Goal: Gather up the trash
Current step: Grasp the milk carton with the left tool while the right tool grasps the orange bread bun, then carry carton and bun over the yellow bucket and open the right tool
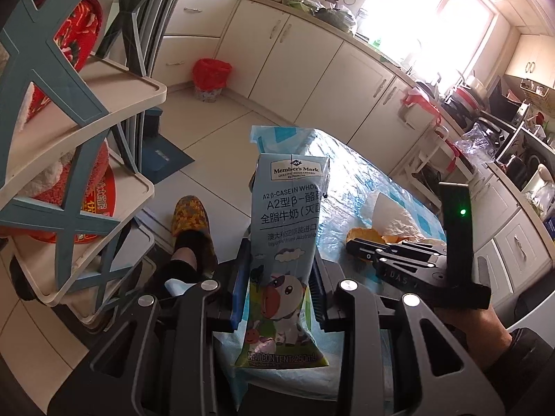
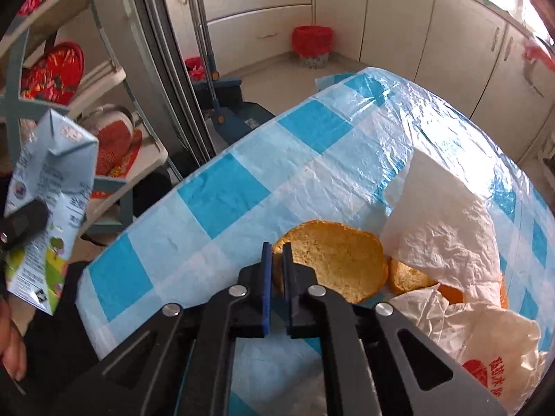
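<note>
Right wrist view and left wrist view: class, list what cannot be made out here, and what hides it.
- Milk carton: its base, left wrist view, runs below the left hand-held gripper.
- Peel: whether the right hand-held gripper pinches its edge, right wrist view; the fingers cover it.
- Orange bits under the tissue: mostly covered.
- Red bin: contents too small, both views.

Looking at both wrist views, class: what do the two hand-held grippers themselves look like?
Each hand-held gripper, left and right, is black, with angular linkage arms, silver rivets and blue finger pads. An upright black block with a green light tops the right one.
</note>
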`<state>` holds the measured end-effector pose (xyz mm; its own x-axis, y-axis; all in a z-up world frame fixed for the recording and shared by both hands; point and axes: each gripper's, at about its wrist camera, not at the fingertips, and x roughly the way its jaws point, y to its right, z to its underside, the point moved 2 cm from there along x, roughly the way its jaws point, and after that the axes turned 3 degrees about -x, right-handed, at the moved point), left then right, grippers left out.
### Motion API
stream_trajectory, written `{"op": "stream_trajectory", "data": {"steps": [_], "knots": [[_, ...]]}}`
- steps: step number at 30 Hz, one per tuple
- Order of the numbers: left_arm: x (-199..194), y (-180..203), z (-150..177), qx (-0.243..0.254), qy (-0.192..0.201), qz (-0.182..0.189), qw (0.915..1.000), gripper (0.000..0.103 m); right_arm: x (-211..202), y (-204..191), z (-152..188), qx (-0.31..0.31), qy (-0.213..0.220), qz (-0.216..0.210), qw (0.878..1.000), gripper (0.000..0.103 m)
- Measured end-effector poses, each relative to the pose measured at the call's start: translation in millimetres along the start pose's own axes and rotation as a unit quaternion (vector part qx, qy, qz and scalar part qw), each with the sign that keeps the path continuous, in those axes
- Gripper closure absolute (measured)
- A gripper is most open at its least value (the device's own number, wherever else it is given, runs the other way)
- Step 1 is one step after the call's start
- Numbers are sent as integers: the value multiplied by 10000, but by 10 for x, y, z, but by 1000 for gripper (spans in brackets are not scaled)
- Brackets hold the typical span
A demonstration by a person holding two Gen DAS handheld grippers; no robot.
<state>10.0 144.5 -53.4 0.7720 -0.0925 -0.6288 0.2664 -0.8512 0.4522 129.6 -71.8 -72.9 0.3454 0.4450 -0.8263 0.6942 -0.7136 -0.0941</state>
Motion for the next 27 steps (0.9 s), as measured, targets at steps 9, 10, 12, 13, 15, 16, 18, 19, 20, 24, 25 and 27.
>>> {"op": "stream_trajectory", "data": {"steps": [9, 10, 12, 13, 15, 16, 18, 19, 20, 24, 25, 27], "knots": [[-41, 145, 31, 162, 17, 10, 9999, 74, -663, 183, 276, 1629, 1175, -1732, 9642, 99], [-55, 160, 30, 187, 27, 20, 9998, 74, -721, 207, 309, 1782, 1279, -1882, 9573, 99], [-90, 221, 43, 264, 51, 40, 9996, 74, -854, 257, 408, 2037, 1472, -2113, 9446, 99], [-106, 251, 51, 294, 54, 54, 9995, 74, -903, 278, 407, 2142, 1541, -2206, 9390, 99], [-136, 311, 64, 352, 56, 105, 9993, 74, -1015, 320, 458, 2363, 1711, -2387, 9262, 99], [-157, 355, 72, 391, 61, 142, 9991, 74, -1102, 340, 522, 2458, 1817, -2453, 9200, 99], [-202, 456, 91, 485, 70, 248, 9985, 74, -1261, 398, 602, 2603, 1997, -2517, 9105, 99], [-222, 518, 105, 537, 70, 308, 9981, 74, -1355, 432, 663, 2657, 2082, -2510, 9073, 99], [-245, 594, 120, 602, 70, 384, 9974, 74, -1463, 465, 739, 2715, 2175, -2496, 9037, 99], [-310, 930, 216, 856, 8, 716, 9938, 74, -1857, 629, 1031, 2925, 2520, -2333, 8925, 99], [-323, 1032, 249, 929, -13, 805, 9924, 74, -1971, 684, 1123, 2981, 2605, -2247, 8904, 99], [-339, 1260, 328, 1090, -72, 1003, 9889, 74, -2171, 808, 1314, 3111, 2751, -2039, 8866, 99]]}}
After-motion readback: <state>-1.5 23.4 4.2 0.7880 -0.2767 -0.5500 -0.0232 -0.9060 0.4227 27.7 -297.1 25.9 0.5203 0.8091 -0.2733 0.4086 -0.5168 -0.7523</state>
